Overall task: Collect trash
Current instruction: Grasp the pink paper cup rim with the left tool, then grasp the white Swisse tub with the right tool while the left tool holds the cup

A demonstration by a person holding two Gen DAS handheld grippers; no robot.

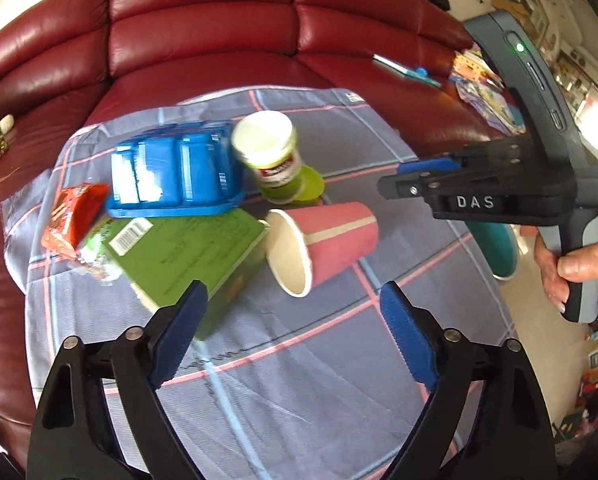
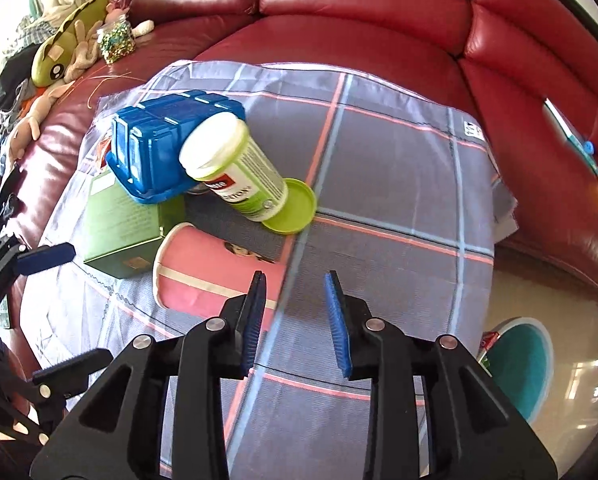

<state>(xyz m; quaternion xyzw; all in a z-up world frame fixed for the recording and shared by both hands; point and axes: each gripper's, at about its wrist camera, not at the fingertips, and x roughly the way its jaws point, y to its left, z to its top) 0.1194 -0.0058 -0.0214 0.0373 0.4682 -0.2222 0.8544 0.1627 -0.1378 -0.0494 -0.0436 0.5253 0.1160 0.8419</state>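
A heap of trash lies on a grey checked cloth [image 1: 299, 380] [image 2: 379, 160] spread over a red sofa. It holds a pink paper cup [image 1: 331, 240] [image 2: 207, 276] on its side, a green box [image 1: 187, 256] [image 2: 119, 220], an upturned blue plastic tub [image 1: 171, 172] [image 2: 159, 144], a tilted green jar with a white cap [image 1: 271, 156] [image 2: 235, 164], a green lid [image 1: 311, 188] [image 2: 295, 208] and a red wrapper [image 1: 71, 216]. My left gripper [image 1: 295, 286] [image 2: 55, 312] hovers open and empty just short of the cup and box. My right gripper [image 2: 295, 276] [image 1: 395, 178] has its jaws narrowly apart, empty, beside the cup's base.
The red leather sofa [image 1: 203, 28] [image 2: 359, 8] curves round the cloth. A teal bin [image 2: 515, 364] [image 1: 499, 248] stands on the floor to the right. Soft toys [image 2: 59, 56] and a bead jar [image 2: 117, 40] lie on the left seat, papers [image 1: 483, 92] on the right.
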